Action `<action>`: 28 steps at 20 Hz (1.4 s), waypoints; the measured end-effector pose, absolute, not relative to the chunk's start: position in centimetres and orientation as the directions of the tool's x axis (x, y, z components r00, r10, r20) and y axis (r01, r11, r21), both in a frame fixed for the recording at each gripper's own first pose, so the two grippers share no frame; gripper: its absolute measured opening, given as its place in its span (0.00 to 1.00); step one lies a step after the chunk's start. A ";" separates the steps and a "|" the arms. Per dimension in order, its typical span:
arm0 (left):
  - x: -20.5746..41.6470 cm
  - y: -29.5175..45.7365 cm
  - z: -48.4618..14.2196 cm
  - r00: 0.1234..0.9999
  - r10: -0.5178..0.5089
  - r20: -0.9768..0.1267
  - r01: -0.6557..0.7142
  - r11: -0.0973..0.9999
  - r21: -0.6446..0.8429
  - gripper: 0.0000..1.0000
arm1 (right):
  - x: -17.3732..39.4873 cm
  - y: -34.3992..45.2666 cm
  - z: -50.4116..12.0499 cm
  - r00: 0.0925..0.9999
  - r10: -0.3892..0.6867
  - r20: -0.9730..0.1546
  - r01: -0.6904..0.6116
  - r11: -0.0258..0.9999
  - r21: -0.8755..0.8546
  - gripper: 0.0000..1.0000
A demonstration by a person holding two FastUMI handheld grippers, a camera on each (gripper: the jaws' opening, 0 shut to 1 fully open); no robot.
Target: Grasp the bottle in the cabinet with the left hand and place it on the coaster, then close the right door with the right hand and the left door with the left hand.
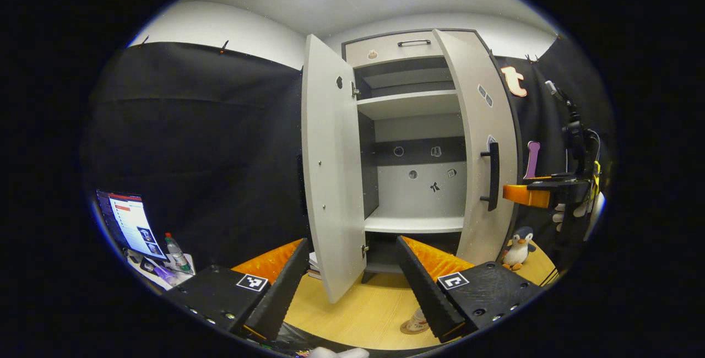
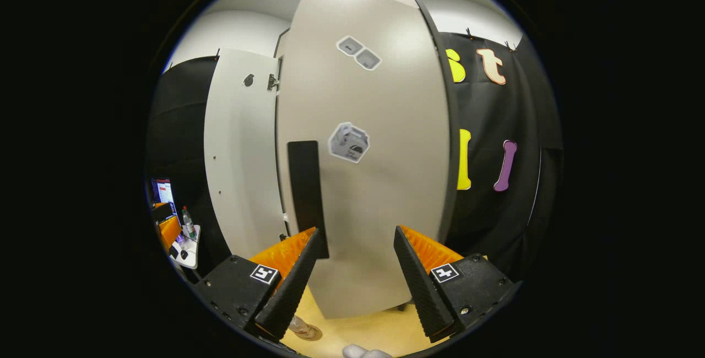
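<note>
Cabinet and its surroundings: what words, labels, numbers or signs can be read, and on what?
No text can be read.
Door stickers on the right door: too small and blurred.
Small stickers on the cabinet's back wall: too small.
Square marker on the left gripper: a pattern, no letters.
Monitor: too small.

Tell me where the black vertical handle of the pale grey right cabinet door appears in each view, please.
Left gripper view: the black vertical handle is right of centre, on the open pale grey right door.
Right gripper view: the handle is left of centre, on the same door, seen close.
Shared landmark: the open pale grey left door, left of the handle in both.
</note>
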State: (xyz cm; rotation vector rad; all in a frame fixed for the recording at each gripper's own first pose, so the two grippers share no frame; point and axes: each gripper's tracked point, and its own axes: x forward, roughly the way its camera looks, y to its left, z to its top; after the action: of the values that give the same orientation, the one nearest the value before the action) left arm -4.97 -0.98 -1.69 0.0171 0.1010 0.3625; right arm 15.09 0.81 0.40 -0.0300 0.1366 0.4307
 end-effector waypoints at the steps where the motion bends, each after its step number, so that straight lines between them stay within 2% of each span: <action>1: -4.8 0.0 -1.9 0.934 0.344 -0.095 -0.343 0.939 0.034 0.95 | 14.8 1.1 0.9 0.908 0.401 -0.123 -0.405 0.914 -0.008 0.83; 8: -3.1 7.6 -2.6 0.959 0.274 -0.078 -0.274 0.962 0.012 0.96 | 11.2 1.3 3.0 0.961 0.270 -0.064 -0.271 0.962 -0.010 0.83; 15: 0.1 14.3 -2.4 0.978 0.205 -0.044 -0.205 0.979 0.007 0.96 | 5.0 1.1 1.3 0.984 0.150 -0.101 -0.150 0.989 0.006 0.83; 19: 2.6 17.2 -1.7 0.979 0.202 -0.019 -0.202 0.979 0.019 0.96 | 1.6 0.6 -0.2 0.987 0.098 -0.126 -0.096 0.995 0.025 0.83; 22: 5.1 20.0 -0.9 0.970 0.242 0.003 -0.242 0.970 0.039 0.96 | -0.3 -0.1 -1.1 0.987 0.063 -0.147 -0.061 0.998 0.019 0.83; 25: 7.2 22.4 0.0 0.956 0.292 0.020 -0.292 0.954 0.069 0.96 | -1.2 -0.9 -1.7 0.986 0.042 -0.164 -0.040 0.999 0.016 0.83; 28: 9.5 23.6 0.2 0.956 0.292 0.021 -0.293 0.954 0.063 0.96 | -1.5 -1.4 -1.7 0.984 0.037 -0.176 -0.033 0.999 0.024 0.83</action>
State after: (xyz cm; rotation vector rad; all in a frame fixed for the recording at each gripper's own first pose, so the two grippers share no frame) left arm 9.49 23.62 0.21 0.0653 -0.0112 0.2967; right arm -1.46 -1.36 -1.73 0.0212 0.1774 0.0355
